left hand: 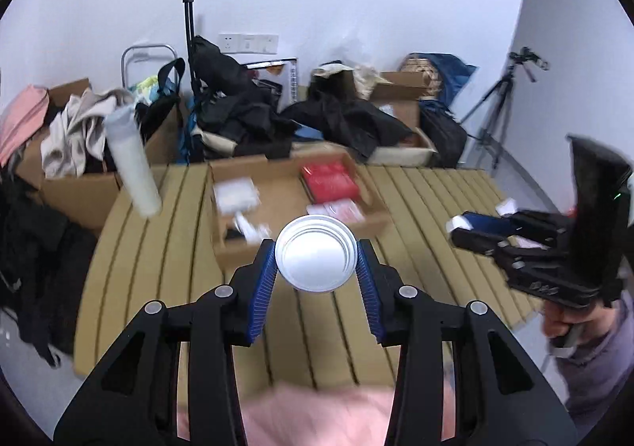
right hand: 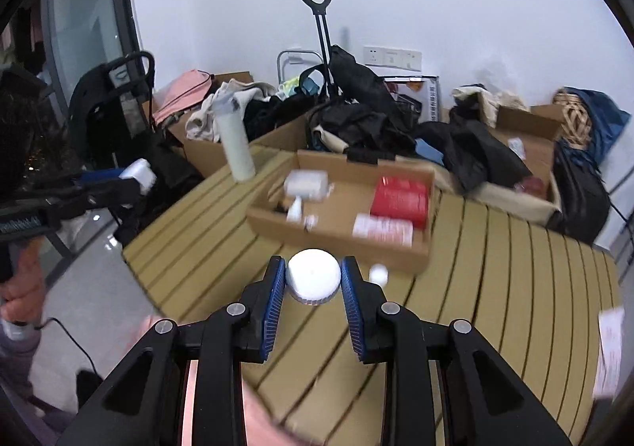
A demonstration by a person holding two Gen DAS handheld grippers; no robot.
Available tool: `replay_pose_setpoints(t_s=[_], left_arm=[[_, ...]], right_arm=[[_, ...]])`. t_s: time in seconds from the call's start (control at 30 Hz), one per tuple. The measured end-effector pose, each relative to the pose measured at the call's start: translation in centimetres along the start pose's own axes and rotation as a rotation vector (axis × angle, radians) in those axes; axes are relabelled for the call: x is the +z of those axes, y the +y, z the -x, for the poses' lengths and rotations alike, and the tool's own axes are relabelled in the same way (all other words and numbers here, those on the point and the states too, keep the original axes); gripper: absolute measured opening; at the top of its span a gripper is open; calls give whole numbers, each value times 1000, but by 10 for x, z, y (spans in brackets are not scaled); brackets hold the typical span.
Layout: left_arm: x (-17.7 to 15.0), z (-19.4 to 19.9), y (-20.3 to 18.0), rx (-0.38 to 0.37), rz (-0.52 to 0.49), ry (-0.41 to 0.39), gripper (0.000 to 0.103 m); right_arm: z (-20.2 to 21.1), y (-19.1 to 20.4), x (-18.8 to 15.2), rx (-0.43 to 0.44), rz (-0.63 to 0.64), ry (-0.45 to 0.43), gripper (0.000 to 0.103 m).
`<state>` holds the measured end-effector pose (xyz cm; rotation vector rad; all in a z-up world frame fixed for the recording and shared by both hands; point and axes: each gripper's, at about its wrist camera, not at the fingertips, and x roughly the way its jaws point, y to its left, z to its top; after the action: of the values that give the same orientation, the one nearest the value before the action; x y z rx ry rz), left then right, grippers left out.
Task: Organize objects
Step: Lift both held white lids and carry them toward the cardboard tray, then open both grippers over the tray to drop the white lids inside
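Two hand-held grippers, left hand-held gripper (left hand: 316, 265) gripping tin (left hand: 316, 252), right hand-held gripper (right hand: 313, 279) gripping jar (right hand: 314, 278), cardboard tray (right hand: 337, 232) just beyond

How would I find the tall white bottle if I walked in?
Look at the slatted wooden table. The tall white bottle stands at its far left corner, left of the open cardboard box. It is the only upright cylinder there.

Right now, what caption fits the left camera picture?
Left gripper holds a round silver tin above the slatted table.
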<state>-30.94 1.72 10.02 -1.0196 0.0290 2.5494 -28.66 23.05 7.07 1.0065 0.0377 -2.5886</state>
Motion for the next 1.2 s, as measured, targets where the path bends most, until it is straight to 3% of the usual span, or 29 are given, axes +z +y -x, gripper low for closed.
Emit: replay_pose_setpoints(t_s=[0.07,0.23,0.37,0.47,0.53,0.63,0.7,0.73,0.77,0.8,0.83,1.0,1.07,1.2], left_arm=[[23,-35,7,1,-8,42,36],[80,-159,40,-9,81,213,36],[94,-253,60,13,96,261,36],[85,-316,78,27,160,351,36],[80,-343,89,65,168,363,36],[76,-361,95,84,134,358,40],[78,-358,94,85,125,309,49],[79,-358,93,50,121,314,71],[79,-357,93,29,121,317,79],[80,-357,94,26,118,307,79],[81,-353,92,44,99,298,79],[91,-332,96,104,76,333,82],[94,-321,102,142,90,360,98],[96,-279,120,228,144,405,98]], right_arm=[[-28,-18,33,20,-9,26,31],[-119,-67,89,114,-114,143,31],[-216,-102,110,166,-224,254,31],[-283,-110,111,115,-242,330,31],[-326,-115,108,53,-242,374,32],[-363,-130,105,7,-283,407,32],[-366,-136,108,5,-308,351,32],[-368,-138,111,9,-309,353,34],[-369,-140,113,33,-320,361,45],[-370,-141,114,46,-329,365,63],[-369,-142,115,53,-337,363,68],[-354,-140,118,37,-343,362,70],[-340,-137,122,29,-334,368,70],[-293,-129,135,-16,-276,390,70]])
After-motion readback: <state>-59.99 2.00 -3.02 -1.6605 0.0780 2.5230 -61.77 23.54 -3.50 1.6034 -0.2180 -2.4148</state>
